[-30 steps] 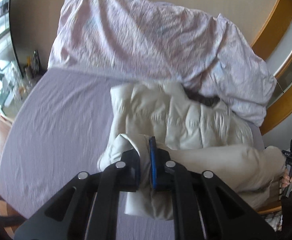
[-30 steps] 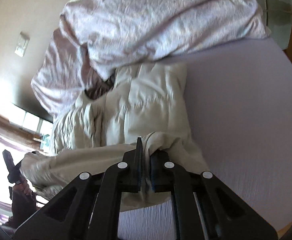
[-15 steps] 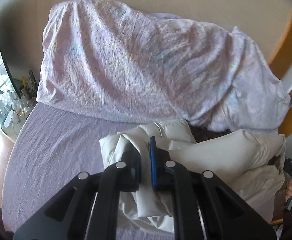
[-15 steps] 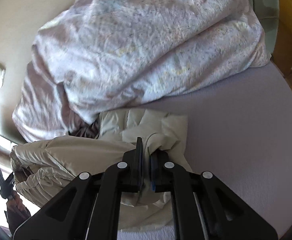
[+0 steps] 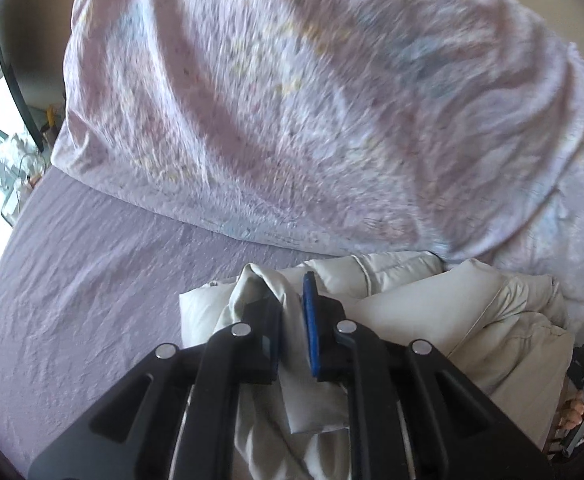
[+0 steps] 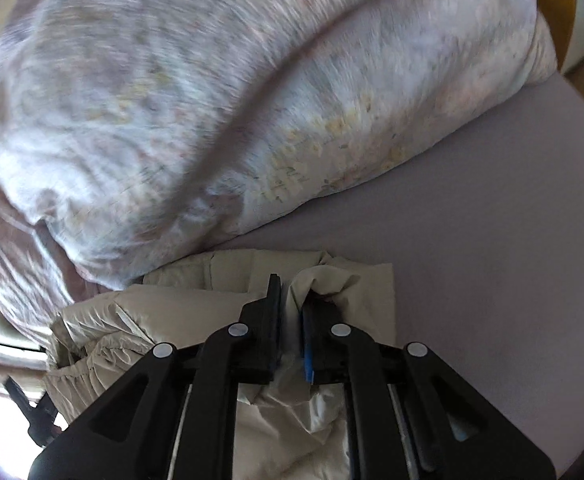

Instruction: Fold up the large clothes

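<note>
On the lilac bed sheet (image 5: 92,280), cream puffer jacket (image 5: 431,312) beside floral duvet (image 5: 292,100) — both grippers' jaws just easing, fabric between — no legible writing.

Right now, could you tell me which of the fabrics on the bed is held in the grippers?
The cream padded jacket: its fabric sits between both grippers' fingers, whereas the floral duvet lies heaped behind, untouched, and the lilac sheet lies flat.

My left matte-black two-finger gripper (image 5: 292,320) with angular cut-out linkage arms, round silver pivot screws, blue pad (image 5: 311,328) on one finger, my right matte-black two-finger gripper (image 6: 290,320) alike, thinner blue pad edge (image 6: 307,360), silver screws.
</note>
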Motion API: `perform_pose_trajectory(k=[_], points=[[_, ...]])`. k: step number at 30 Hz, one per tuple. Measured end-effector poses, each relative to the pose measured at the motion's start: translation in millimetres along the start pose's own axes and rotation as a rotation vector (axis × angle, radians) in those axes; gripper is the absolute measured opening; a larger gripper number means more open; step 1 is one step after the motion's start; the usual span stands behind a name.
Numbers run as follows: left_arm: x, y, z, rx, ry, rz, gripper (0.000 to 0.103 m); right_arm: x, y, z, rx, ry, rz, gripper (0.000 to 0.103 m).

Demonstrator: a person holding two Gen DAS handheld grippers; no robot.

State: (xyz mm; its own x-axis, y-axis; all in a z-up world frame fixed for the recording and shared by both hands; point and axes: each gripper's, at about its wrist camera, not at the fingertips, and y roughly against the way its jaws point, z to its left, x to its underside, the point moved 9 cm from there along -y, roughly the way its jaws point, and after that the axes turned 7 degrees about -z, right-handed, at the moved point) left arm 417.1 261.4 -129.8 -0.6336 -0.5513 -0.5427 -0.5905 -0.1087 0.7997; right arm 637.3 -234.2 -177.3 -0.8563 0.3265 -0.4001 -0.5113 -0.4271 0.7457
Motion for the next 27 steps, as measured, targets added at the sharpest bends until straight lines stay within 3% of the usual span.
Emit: perform_pose_trajectory(k=[4, 6, 10, 12, 14, 19, 27], points=[[2.3, -16.2, -1.0, -0.012, 0.014, 0.035, 0.02, -2.7, -6.5, -6.2, -0.045, -0.095, 0.048, 0.021], [1.9, -14.7, -3.5, -0.003, 0.005, 0.041, 0.029, -7.4, 5.4, -6.9, -0.091, -0.121, 0.04, 0.029], [-1.5, 0.0, -10.9, 0.01, -0.025, 0.031, 0.042, -21.2, 43.2, -6.1, -0.126, -0.1, -0.049, 0.057], [-4.2, 10.8, -15.7, 0.004, -0.048, -0.001, 0.07, -20.7, 60.0, 1.2, -0.14, -0.061, -0.073, 0.057], [-9.4, 25.4, -20.5, -0.025, -0.086, -0.056, 0.077, -12.9, 66.0, 13.5, -0.148, -0.019, -0.053, 0.057], [-7.7, 52.6, -42.0, 0.009, -0.137, -0.086, 0.078, 25.0, 65.4, 60.7, -0.172, 0.122, 0.023, 0.057], [28.2, 63.6, -93.2, 0.01, -0.284, -0.071, 0.078, 83.7, 31.9, 109.7, -0.093, 0.32, 0.143, 0.05]])
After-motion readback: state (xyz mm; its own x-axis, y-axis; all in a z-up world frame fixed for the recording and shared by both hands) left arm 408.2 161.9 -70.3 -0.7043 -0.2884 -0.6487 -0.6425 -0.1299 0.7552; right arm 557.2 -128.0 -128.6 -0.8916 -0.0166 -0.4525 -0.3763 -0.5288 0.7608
